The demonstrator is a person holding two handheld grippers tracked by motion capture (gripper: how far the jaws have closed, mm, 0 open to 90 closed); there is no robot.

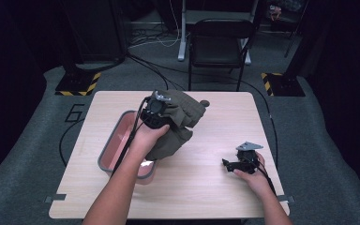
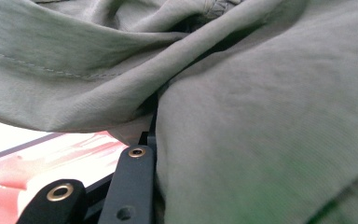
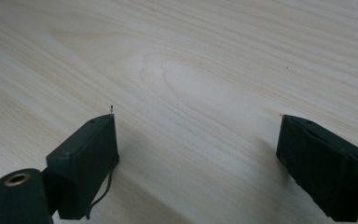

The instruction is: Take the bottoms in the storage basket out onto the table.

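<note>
Olive-green cloth [image 2: 261, 116] is being pinched in the closed jaws of the left hand-held gripper [image 2: 151, 135], with its folds pressing right up against the black jaws in the left gripper view. From the high view, that cloth [image 1: 180, 119] is being held bunched above the far end of a pink bin [image 1: 115, 150], partly over its rim and partly over the table [image 1: 201, 187] just beside it. The left hand-held gripper [image 1: 155, 112] is being carried over the bin's far right corner. Well to the right of the bin, the right hand-held gripper [image 1: 236, 163] is being rested low on the wood, its jaws pointing toward the bin. In the right gripper view, the right hand-held gripper [image 3: 198, 140] is being kept wide open, with bare wood grain lying between its jaws.
</note>
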